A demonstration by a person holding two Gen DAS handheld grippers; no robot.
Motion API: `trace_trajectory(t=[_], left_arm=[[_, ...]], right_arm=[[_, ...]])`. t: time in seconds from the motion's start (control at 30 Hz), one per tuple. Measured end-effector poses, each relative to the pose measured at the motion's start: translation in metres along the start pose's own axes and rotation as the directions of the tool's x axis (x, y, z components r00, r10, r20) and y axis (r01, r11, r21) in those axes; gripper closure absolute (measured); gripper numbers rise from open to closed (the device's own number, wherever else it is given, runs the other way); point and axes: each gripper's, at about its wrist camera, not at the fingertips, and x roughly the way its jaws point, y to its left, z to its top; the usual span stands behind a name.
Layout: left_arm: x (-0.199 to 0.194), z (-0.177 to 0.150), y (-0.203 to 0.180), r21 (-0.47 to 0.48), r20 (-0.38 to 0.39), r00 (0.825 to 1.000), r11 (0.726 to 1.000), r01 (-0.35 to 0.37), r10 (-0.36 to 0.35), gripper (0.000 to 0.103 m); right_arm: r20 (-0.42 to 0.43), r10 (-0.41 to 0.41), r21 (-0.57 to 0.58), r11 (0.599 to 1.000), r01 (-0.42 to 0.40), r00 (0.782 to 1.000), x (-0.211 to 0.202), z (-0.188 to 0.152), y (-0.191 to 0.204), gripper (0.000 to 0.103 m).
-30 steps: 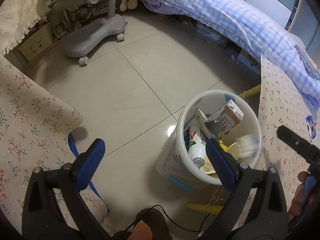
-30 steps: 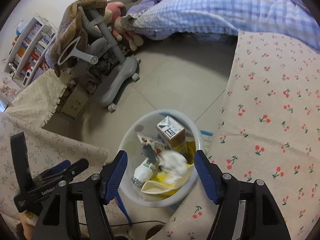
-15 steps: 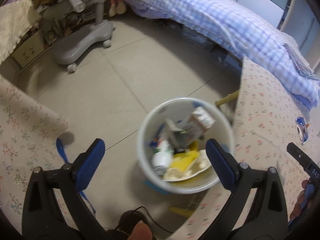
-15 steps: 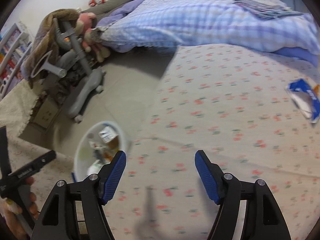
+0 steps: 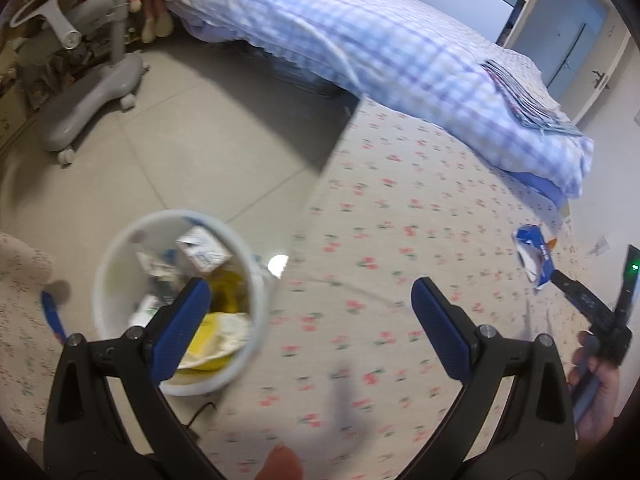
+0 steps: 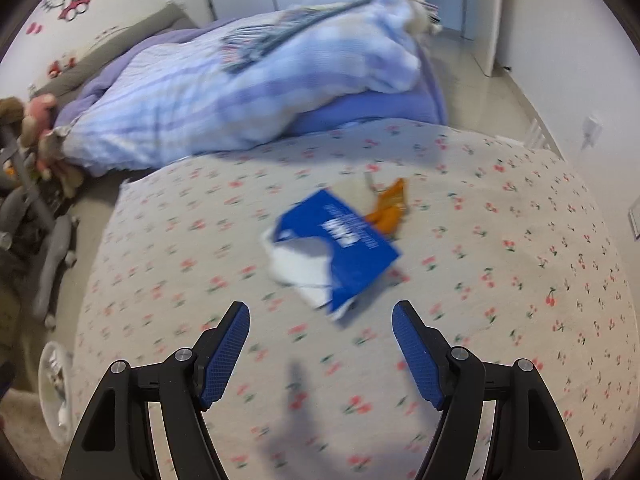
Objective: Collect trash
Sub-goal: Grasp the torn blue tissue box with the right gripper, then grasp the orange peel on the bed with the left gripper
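Both grippers empty over the cherry-print desk [image 6: 520, 280]

The right gripper [image 6: 321, 342] — fingers spread wide, nothing between them — points at a torn blue wrapper [image 6: 340, 240] touching an orange scrap [image 6: 390, 208]. The left gripper [image 5: 310, 322] is also agape and empty — a white trash bin [image 5: 120, 248] full of litter stands on the floor beside the desk.
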Motion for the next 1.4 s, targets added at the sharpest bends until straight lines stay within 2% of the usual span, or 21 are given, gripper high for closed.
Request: trace_trajectory(t=[0.07, 0.2, 0.37, 0.4, 0.47, 0.5, 0.6, 0.7, 0.9, 1.0, 1.2, 1.33, 1.4], left_arm=[[0.006, -0.001, -0.014, 0.024, -0.007, 1.0, 1.0, -0.001, 0.001, 0.003], [0.016, -0.003, -0.034, 0.042, -0.054, 0.998, 0.999, 0.03, -0.027, 0.003], [0.013, -0.006, -0.043, 0.048, -0.055, 0.998, 0.998, 0.042, -0.039, 0.003], [0.011, -0.007, -0.044, 0.055, -0.052, 0.998, 0.998, 0.039, -0.036, 0.003], [0.01, -0.008, -0.044, 0.066, -0.054, 0.998, 0.997, 0.041, -0.038, 0.003], [0.01, -0.008, -0.045, 0.068, -0.058, 0.998, 0.997, 0.045, -0.041, 0.003], [0.006, -0.011, -0.045, 0.082, -0.068, 0.995, 0.994, 0.077, -0.071, 0.003], [0.003, -0.015, -0.051, 0.109, -0.079, 0.993, 0.99, 0.093, -0.085, 0.003], [-0.003, -0.024, -0.078, 0.194, -0.097, 0.988, 0.972, 0.133, -0.116, 0.003], [-0.005, -0.027, -0.093, 0.242, -0.081, 0.992, 0.964, 0.114, -0.097, 0.003], [0.012, -0.026, -0.154, 0.356, -0.072, 0.996, 0.931, 0.082, -0.06, 0.003], [0.046, -0.021, -0.21, 0.382, -0.125, 0.986, 0.912, 0.146, -0.106, 0.003], [0.063, -0.02, -0.238, 0.402, -0.144, 0.981, 0.898, 0.178, -0.13, 0.02]], right_arm=[[-0.02, 0.001, 0.027, 1.0, 0.0, 1.0, 0.014, 0.007, -0.012, 0.028], [-0.022, 0.011, 0.02, 1.0, -0.01, 1.0, 0.038, 0.016, -0.01, 0.028], [0.0, -0.02, -0.039, 0.999, 0.02, 1.0, 0.056, 0.024, 0.002, 0.029], [0.003, -0.026, -0.053, 0.998, 0.026, 1.0, 0.057, 0.025, 0.004, 0.034], [-0.01, -0.028, -0.078, 0.997, 0.027, 1.0, 0.059, 0.026, 0.001, 0.059], [-0.025, -0.021, -0.076, 0.997, 0.019, 0.999, 0.059, 0.024, 0.0, 0.065], [-0.043, -0.003, -0.024, 1.0, 0.002, 0.999, 0.047, 0.018, -0.012, 0.065], [-0.044, -0.003, 0.001, 1.0, 0.003, 0.999, 0.024, 0.011, -0.026, 0.07], [-0.024, 0.016, 0.069, 0.998, -0.014, 1.0, -0.025, -0.009, -0.07, 0.074], [-0.017, 0.027, 0.113, 0.993, -0.025, 1.0, -0.043, -0.018, -0.098, 0.074], [0.041, 0.015, 0.206, 0.978, -0.023, 0.999, -0.061, -0.01, -0.15, 0.074], [0.065, 0.008, 0.263, 0.964, -0.025, 0.998, -0.057, -0.005, -0.176, 0.074], [0.075, 0.023, 0.309, 0.95, -0.045, 0.997, -0.052, -0.004, -0.188, 0.074]])
